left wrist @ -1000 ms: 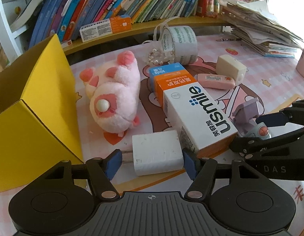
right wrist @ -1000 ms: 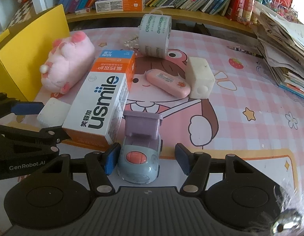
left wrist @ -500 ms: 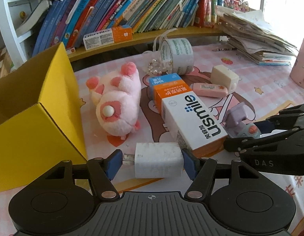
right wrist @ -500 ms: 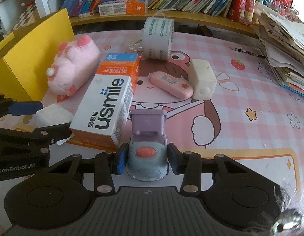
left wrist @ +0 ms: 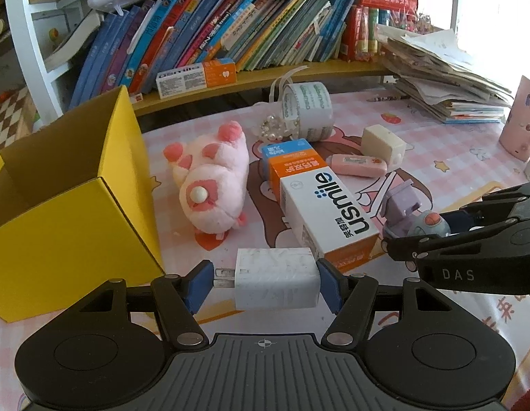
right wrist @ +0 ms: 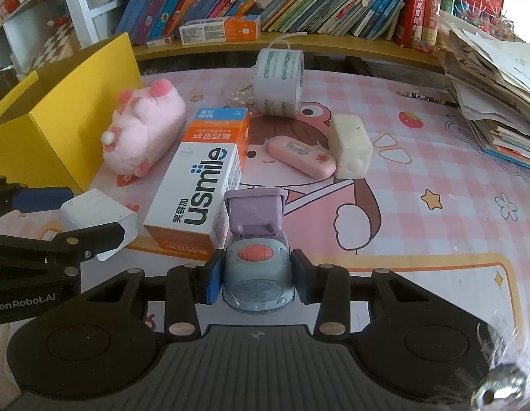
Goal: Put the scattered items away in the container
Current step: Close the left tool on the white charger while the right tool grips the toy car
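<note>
My left gripper (left wrist: 261, 286) is shut on a white charger plug (left wrist: 275, 279) and holds it above the table, right of the open yellow box (left wrist: 70, 226). My right gripper (right wrist: 254, 275) is shut on a grey and purple toy car (right wrist: 256, 260), also seen in the left wrist view (left wrist: 414, 219). A pink plush pig (left wrist: 210, 185), a usmile carton (left wrist: 319, 205), a pink case (left wrist: 359, 165), a white block (left wrist: 383, 144), a tape roll (left wrist: 307, 109) and pearl beads (left wrist: 273, 128) lie scattered on the pink mat.
A bookshelf (left wrist: 230, 44) full of books runs along the back. A stack of papers (left wrist: 446, 78) lies at the back right. A pink cup (left wrist: 520, 123) stands at the far right edge.
Both grippers closed on their items and lifted: the left with the charger plug, the right with the toy car. The views rose and pulled back slightly.
</note>
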Tool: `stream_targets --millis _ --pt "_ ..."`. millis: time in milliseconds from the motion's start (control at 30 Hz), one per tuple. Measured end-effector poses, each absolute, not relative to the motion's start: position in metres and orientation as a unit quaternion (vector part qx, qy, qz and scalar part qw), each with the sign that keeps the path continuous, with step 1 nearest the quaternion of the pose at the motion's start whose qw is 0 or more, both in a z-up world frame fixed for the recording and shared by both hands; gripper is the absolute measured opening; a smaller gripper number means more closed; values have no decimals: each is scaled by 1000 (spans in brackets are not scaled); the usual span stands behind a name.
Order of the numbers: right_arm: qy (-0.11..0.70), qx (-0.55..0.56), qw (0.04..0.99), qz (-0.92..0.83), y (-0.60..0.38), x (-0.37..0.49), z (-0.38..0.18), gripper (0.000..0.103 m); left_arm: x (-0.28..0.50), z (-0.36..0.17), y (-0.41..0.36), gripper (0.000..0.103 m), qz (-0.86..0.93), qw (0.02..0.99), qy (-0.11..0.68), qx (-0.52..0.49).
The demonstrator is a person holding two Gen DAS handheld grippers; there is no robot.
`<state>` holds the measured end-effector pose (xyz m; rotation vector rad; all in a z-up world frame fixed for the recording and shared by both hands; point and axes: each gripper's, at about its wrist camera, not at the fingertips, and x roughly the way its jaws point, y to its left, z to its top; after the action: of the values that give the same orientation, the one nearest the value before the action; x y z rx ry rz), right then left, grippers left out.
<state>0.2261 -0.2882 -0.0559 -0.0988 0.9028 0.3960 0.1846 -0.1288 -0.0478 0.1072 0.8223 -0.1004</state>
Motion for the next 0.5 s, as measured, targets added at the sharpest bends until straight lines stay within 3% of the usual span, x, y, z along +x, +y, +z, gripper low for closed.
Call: stream_targets --millis 500 --pt "424 -41 884 192 -306 209 -48 39 164 -42 -141 65 -49 915 397 42"
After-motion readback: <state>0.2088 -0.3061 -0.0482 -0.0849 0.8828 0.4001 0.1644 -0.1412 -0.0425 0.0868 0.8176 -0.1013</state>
